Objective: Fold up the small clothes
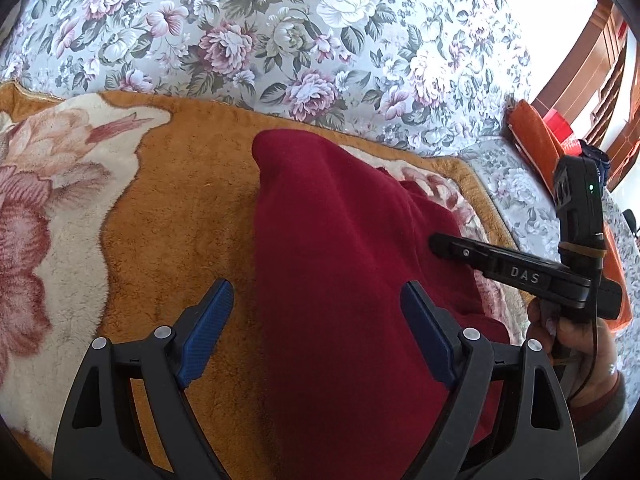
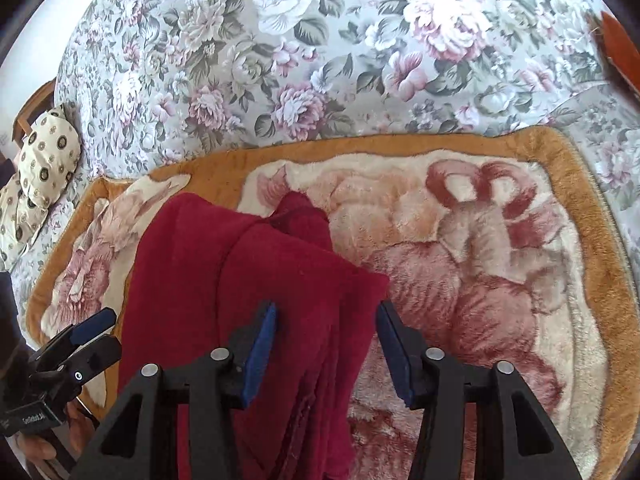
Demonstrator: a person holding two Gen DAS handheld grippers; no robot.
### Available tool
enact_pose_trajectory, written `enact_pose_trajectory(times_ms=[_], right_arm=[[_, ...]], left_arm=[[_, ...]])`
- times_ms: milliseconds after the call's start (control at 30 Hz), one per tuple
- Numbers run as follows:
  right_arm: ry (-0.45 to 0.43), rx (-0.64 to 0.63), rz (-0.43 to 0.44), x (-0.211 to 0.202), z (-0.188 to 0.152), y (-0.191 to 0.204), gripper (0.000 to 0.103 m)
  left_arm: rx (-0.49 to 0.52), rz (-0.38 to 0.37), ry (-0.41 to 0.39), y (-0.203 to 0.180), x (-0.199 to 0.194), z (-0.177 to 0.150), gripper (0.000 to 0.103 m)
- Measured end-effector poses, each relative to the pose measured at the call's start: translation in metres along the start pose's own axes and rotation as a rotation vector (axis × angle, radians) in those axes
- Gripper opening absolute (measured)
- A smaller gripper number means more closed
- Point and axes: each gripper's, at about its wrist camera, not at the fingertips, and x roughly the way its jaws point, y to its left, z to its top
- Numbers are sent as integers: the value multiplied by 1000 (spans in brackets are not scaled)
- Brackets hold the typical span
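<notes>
The dark red garment (image 2: pixel 240 280) lies on the plush flowered blanket (image 2: pixel 500 260), which sits on the floral bedspread (image 2: pixel 280 60); it looks like fleece or a soft knit, already doubled into a long strip with several layers stacked at the near edge. Judging by the drape: light, limp, no stiffness, so it will sag and unfold if lifted by one point. The nap should grip the blue pads well, slip is unlikely; the blanket pile may drag on it when slid. Left gripper (image 1: pixel 316 332) hovers over the strip's near end, jaws wide, pads clear of the cloth on both sides. Right gripper (image 2: pixel 326 354) straddles the strip's right edge, jaws partly spread; its left pad lies close against the cloth, but I see no cloth pinched; in the left view it shows side-on, tip at the fabric's right flank. Best hold, I'd say: both near corners, pinching all layers at once close to the edge, then carry them over together so the fold stays square. Single-layer grabs risk peeling the stack apart.
</notes>
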Motion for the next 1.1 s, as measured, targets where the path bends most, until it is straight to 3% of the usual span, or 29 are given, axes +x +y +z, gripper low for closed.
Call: enact_pose_trajectory(times_ms=[100, 233, 300, 433, 567, 667, 767, 933, 1100], right_arm=[[-70, -100, -81, -2, 2, 11, 12], [-88, -164, -232, 18, 4, 7, 10], [-75, -152, -218, 22, 0, 3, 11], [-110, -141, -237, -22, -2, 7, 16], [-130, -186, -134, -65, -33, 29, 21], [-78, -165, -105, -60, -64, 32, 26], [-77, -136, -147, -41, -88, 21, 29], [-111, -33, -76, -63, -84, 12, 34], [-203, -80, -148, -89, -79, 31, 36]], left_arm=[[45, 20, 23, -11, 9, -6, 86], [73, 16, 57, -23, 25, -9, 86], [89, 31, 63, -27, 28, -10, 86], [77, 40, 77, -24, 29, -11, 86], [71, 46, 71, -24, 30, -11, 86], [87, 65, 56, -26, 28, -14, 86], [106, 79, 46, -30, 26, -17, 86], [178, 147, 4, -41, 16, -21, 86], [180, 188, -42, -40, -2, -23, 86]])
